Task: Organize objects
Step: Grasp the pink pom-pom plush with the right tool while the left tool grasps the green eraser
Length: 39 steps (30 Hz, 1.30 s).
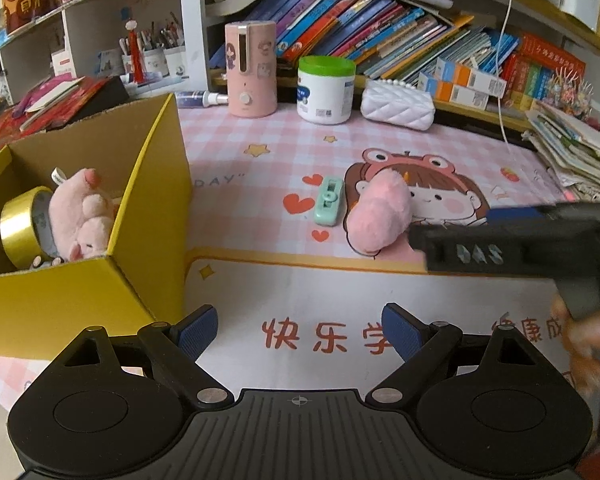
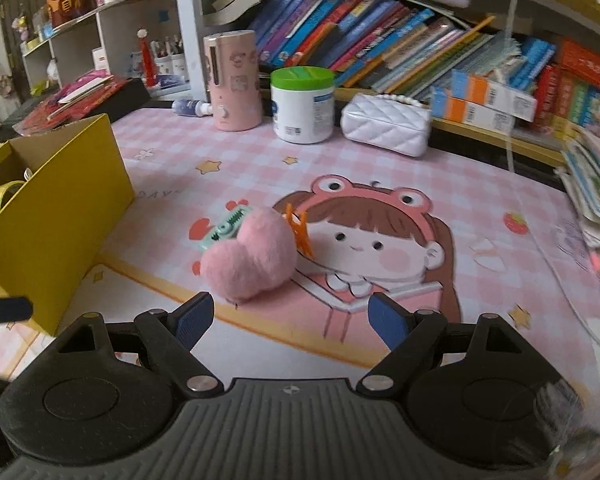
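A pink plush heart (image 2: 249, 258) lies on the pink desk mat (image 2: 440, 316), also in the left wrist view (image 1: 380, 216). A mint green gadget (image 1: 329, 201) lies beside it on the left (image 2: 226, 227). An orange hair clip (image 2: 299, 230) touches its right side. A yellow cardboard box (image 1: 112, 280) at the left holds a pink plush toy (image 1: 82, 216) and a gold tape roll (image 1: 20, 224). My left gripper (image 1: 300, 330) is open and empty, beside the box. My right gripper (image 2: 290, 320) is open and empty, just in front of the heart; it shows from the side in the left wrist view (image 1: 414, 236).
At the back of the desk stand a pink humidifier (image 1: 252, 74), a white green-lidded tub (image 1: 326, 90) and a white quilted purse (image 1: 398, 104). Books fill the shelf behind (image 1: 380, 28). A stack of papers (image 1: 576, 152) lies at the right. A white cable (image 2: 512, 80) hangs down.
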Tool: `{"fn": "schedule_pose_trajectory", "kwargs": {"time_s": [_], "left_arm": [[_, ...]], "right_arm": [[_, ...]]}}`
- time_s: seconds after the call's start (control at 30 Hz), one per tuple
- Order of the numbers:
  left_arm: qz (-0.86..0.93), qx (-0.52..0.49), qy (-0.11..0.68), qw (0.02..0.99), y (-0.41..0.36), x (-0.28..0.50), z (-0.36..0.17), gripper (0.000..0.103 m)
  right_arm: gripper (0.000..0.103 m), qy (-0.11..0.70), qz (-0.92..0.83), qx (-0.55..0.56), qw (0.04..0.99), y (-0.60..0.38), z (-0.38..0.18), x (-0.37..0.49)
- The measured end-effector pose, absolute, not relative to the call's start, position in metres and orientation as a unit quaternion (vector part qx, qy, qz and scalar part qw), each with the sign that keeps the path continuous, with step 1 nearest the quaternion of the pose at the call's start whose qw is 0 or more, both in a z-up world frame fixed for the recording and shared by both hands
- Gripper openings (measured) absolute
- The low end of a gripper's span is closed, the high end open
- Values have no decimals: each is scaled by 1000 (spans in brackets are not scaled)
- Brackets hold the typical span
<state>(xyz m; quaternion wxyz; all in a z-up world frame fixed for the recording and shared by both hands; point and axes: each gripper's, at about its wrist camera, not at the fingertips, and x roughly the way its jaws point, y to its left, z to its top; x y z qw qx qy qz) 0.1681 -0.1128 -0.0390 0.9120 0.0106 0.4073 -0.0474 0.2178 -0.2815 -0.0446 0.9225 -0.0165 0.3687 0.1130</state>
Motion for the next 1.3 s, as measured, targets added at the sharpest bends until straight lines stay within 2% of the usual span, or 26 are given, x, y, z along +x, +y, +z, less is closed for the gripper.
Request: {"fn": "schedule_pose_trajectory", "kwargs": {"time_s": [0.23,0.47,0.57,0.67,0.73,0.77,1.3], "left_arm": [[-43,18,413,910,-117,164,-41,91],[-36,16,417,908,-118,161,-42,91],[-38,20,417,908,-119,162,-43,91],[-40,25,414,909,-122,162,-42,91],[-41,24,412,910,-123,164,-42,91],[-42,24,412,910,-124,165,-42,91],[-42,43,396,916,-152,217,-54,90]], "right_arm": [[89,373,135,14,918,-276,-52,256],[88,393,131,58,908,-270,-63,291],[85,416,120,92,896,-274,-74,306],[75,447,113,150,874,-284,-85,316],[52,445,112,152,875,-285,-85,316],[45,445,118,147,875,-285,-84,316],[44,366,50,115,922,-362,-44,251]]}}
